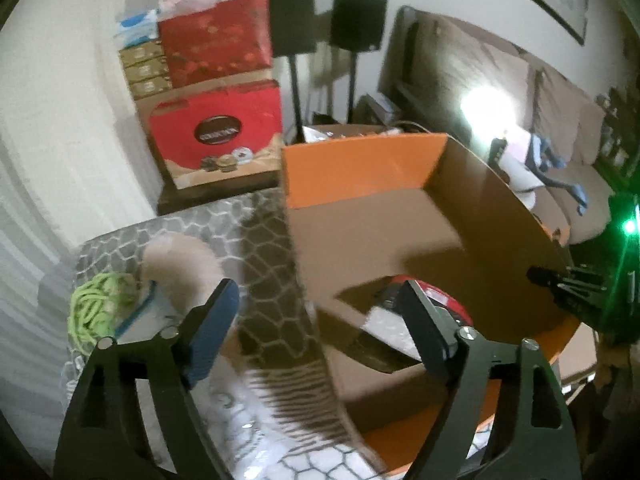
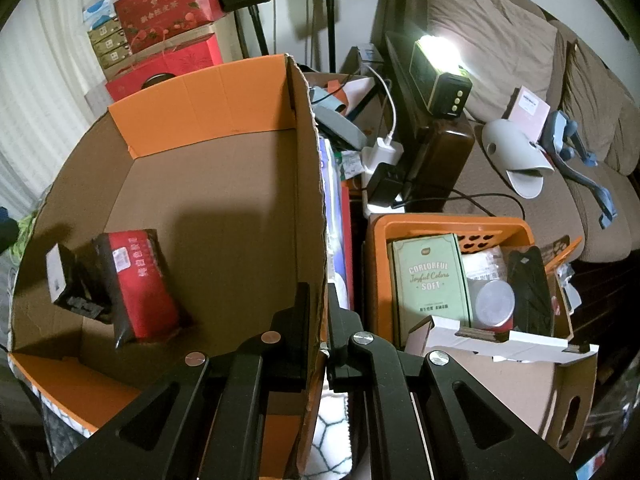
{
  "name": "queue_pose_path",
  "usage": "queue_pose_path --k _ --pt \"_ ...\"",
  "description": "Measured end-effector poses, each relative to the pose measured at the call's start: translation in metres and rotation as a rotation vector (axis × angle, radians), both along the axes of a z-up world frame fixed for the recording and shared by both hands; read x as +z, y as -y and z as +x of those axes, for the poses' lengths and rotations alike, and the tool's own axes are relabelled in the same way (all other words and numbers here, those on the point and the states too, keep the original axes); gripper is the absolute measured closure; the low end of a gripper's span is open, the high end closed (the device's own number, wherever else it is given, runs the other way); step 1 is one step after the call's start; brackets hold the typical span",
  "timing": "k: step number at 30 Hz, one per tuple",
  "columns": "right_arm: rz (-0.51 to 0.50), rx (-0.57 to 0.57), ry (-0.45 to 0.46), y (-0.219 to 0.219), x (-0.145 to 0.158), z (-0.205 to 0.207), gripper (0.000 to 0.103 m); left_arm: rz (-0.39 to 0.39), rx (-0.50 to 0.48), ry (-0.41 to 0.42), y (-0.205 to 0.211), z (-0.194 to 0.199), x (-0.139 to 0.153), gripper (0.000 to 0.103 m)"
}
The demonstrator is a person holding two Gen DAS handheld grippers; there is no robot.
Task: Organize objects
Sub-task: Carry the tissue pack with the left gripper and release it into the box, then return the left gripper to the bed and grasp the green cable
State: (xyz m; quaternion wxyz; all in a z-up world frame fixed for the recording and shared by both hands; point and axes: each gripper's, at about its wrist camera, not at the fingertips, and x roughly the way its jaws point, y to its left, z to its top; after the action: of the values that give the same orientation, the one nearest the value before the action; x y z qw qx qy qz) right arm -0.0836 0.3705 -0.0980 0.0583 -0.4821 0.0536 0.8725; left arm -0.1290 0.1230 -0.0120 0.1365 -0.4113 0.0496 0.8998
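Observation:
A big cardboard box (image 2: pixel 224 184) with orange flaps stands open on a hexagon-patterned cloth (image 1: pixel 120 240). At its bottom lie a red packet (image 2: pixel 140 284) and a black packet with a white label (image 2: pixel 72 280). My right gripper (image 2: pixel 320 296) is shut on the top edge of the box's right wall. In the left wrist view it shows as black fingers (image 1: pixel 560 280) at that wall. My left gripper (image 1: pixel 320 300) is open and straddles the box's left wall (image 1: pixel 288 280) without touching it. One finger is outside, the other above the red packet (image 1: pixel 444 296).
Left of the box lie a green coiled cord (image 1: pixel 96 308) and a beige fluffy thing (image 1: pixel 180 264). An orange basket (image 2: pixel 452 224) full of items stands right of the box. Behind are a sofa (image 2: pixel 500 32) with a slipper (image 2: pixel 516 156), a lit lamp (image 2: pixel 440 72) and stacked red gift boxes (image 1: pixel 216 132).

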Motion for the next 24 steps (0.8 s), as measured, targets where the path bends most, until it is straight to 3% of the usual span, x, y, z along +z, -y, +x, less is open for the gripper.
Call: queue_pose_path --k 11,16,24 --pt "0.001 0.0 0.001 0.001 0.0 0.0 0.098 -0.042 0.155 -0.007 0.076 0.001 0.002 0.017" --pt "0.004 0.002 0.005 0.001 -0.001 0.001 0.098 -0.114 0.241 -0.015 0.115 0.0 -0.006 0.012" --pt "0.003 0.002 0.006 0.001 -0.001 0.001 0.098 -0.101 0.353 0.035 0.178 -0.004 -0.021 0.012"
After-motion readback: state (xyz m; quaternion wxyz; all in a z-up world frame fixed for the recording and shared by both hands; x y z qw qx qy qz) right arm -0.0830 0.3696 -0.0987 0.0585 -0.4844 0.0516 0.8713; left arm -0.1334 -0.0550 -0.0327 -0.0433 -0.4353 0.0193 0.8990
